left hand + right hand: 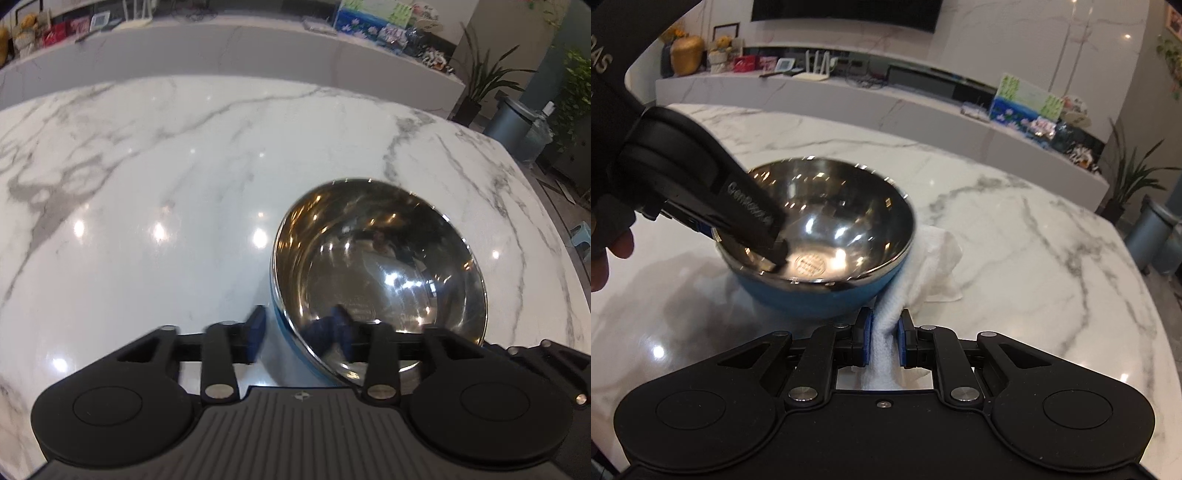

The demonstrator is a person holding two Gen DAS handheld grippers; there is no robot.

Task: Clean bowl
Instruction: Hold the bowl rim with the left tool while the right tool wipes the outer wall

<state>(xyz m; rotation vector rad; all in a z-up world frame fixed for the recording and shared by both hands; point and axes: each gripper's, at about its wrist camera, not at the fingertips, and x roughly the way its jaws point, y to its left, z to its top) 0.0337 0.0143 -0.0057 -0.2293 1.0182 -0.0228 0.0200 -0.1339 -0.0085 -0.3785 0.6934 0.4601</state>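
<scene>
bowl (827, 236): on the tabltop (147, 184), tilted, blue outside
left gripper (299, 328): fingers straddle the near rim, not clamped
right gripper (884, 339): fingers pinch a white cloth (923, 258)
step: steadying before wiping
next: clamp rim, bring cloth inside

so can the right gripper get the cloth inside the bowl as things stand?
Probably yes: the right gripper is shut on the cloth beside the bowl, whose right half is free; the left gripper straddles only the left rim.
</scene>
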